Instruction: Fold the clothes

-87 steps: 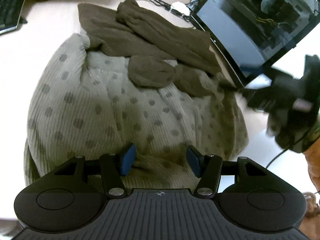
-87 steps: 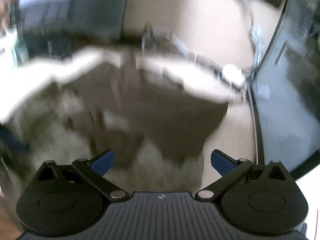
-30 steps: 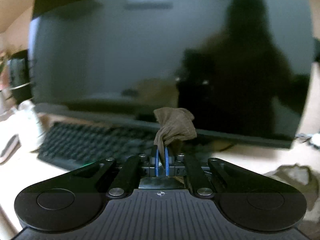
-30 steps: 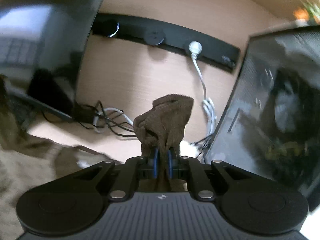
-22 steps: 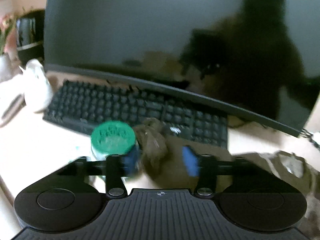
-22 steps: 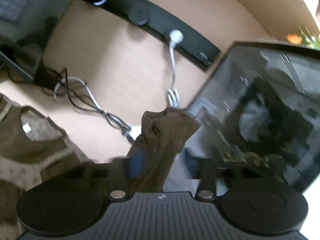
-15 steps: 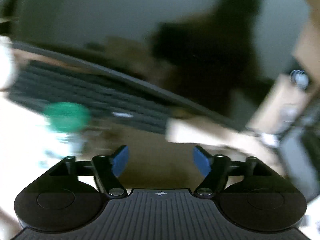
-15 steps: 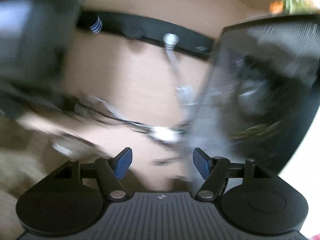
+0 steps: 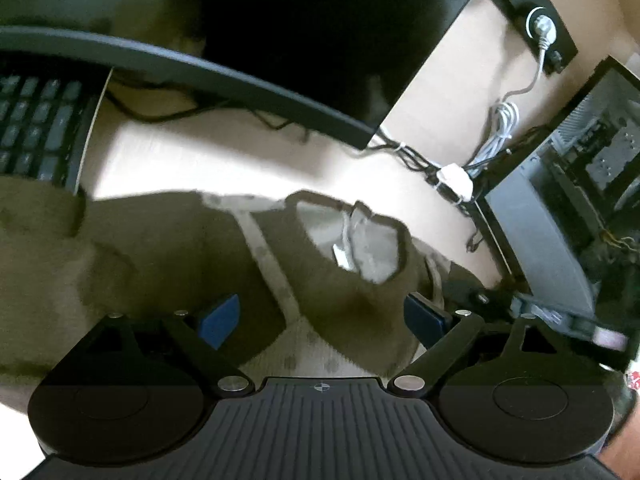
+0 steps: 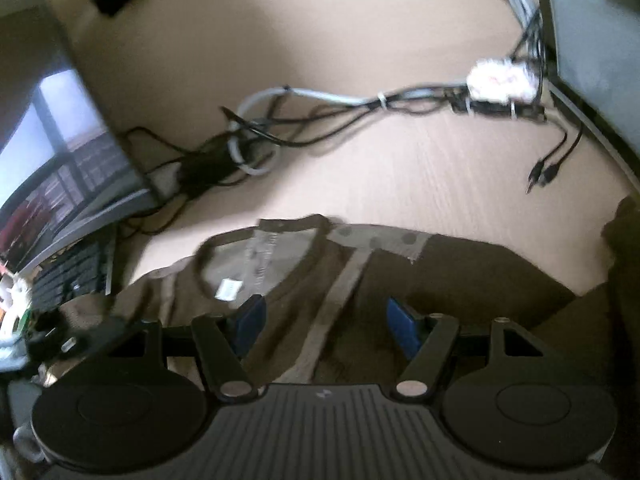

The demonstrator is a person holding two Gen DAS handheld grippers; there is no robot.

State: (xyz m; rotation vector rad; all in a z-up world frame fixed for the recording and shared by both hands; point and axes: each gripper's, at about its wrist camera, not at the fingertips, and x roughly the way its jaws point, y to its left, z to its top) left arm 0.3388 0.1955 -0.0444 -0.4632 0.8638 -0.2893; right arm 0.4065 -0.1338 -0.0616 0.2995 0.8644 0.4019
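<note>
Garment: brown and beige top (image 9: 172, 248) with darker dots, spread flat on the counter (image 9: 224, 160), neckline toward the monitor side; a white label (image 9: 341, 255) shows inside the collar.
Same garment, right wrist view: collar and label (image 10: 230, 289) sit just left of the jaws, a pale seam running down between them over brown cloth (image 10: 460, 272).
Left gripper (image 9: 322, 316): hangs over the top just below the collar; jaws wide apart and opening, cloth lying under the gap, pads not pressing on it.
Right gripper (image 10: 324, 322): jaws parted over the shoulder area, nothing pinched between the blue pads.
Counter: light wood grain, bare beyond the collar.
Monitor (image 9: 256, 32): dark screen beyond the garment, its lower edge above the counter.
Keyboard (image 9: 38, 124): at far left, the garment's edge reaching it.
Cables (image 10: 320, 112): a tied bundle with a white connector (image 10: 502, 80), lying beyond the collar, apart from the cloth.
Computer case (image 9: 568, 208): at right, near the garment's right edge.
</note>
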